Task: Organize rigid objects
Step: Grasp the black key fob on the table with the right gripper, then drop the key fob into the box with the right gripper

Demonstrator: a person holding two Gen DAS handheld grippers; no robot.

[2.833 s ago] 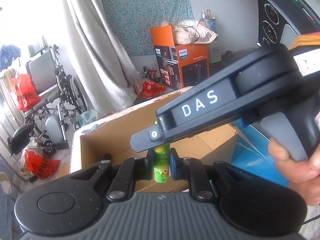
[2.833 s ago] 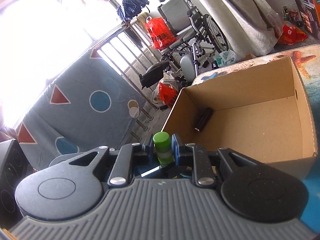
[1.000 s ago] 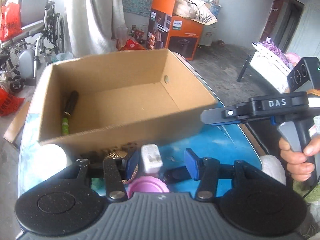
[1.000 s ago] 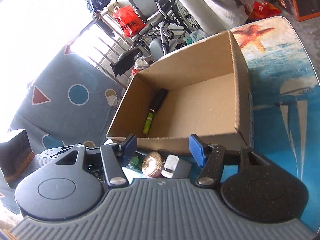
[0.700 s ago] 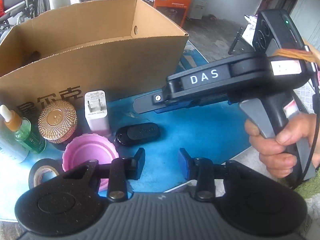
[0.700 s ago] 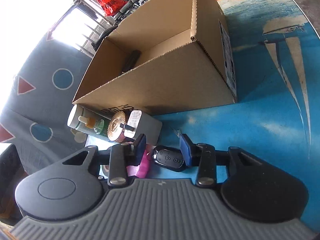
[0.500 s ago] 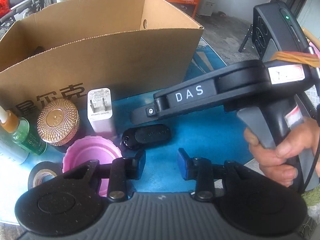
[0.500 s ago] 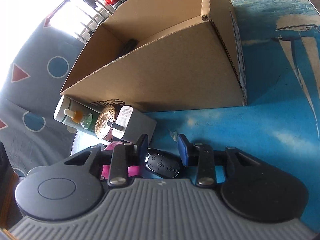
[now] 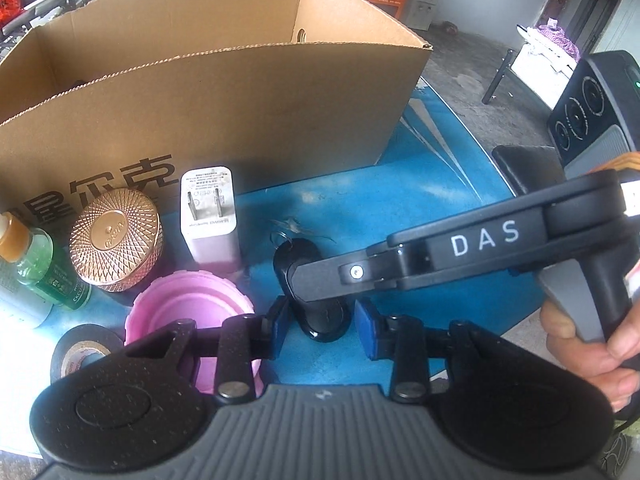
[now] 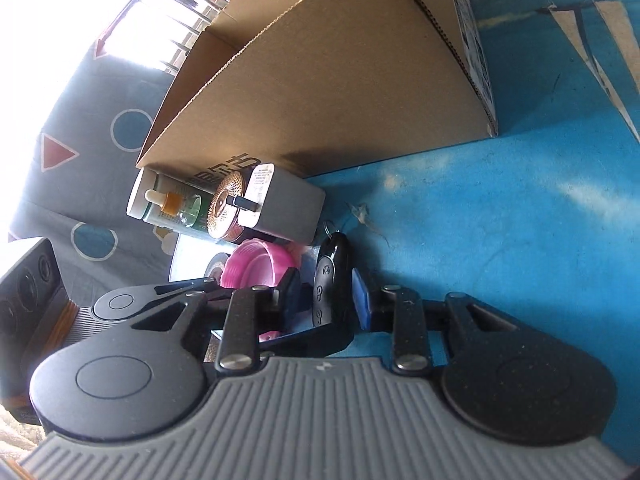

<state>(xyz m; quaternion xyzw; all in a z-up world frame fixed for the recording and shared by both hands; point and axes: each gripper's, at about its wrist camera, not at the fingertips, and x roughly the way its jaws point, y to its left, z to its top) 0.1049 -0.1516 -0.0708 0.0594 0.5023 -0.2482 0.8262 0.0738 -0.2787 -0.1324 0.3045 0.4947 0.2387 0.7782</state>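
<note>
Left wrist view: left gripper (image 9: pixel 322 326) spread apart, holding nothing, its blue pads on either side of the near end of a black key fob (image 9: pixel 304 264) lying on the blue table (image 9: pixel 420 200). Right gripper (image 9: pixel 298 280) reaches in from the right, its finger lying over the fob; a hand (image 9: pixel 588 344) grips its handle. Beside the fob: pink lid (image 9: pixel 188 304), white charger (image 9: pixel 210 216), copper-lidded jar (image 9: pixel 116 238), green dropper bottle (image 9: pixel 44 268), black tape roll (image 9: pixel 84 350). Cardboard box (image 9: pixel 240 108) stands just behind them.

Right wrist view: right gripper (image 10: pixel 326 294) parted, fob (image 10: pixel 332 280) standing on edge between the pads; contact cannot be told. Pink lid (image 10: pixel 256 266) just left; charger (image 10: pixel 280 204), jar (image 10: pixel 228 204) and bottle (image 10: pixel 176 204) sit against the box (image 10: pixel 340 92).
</note>
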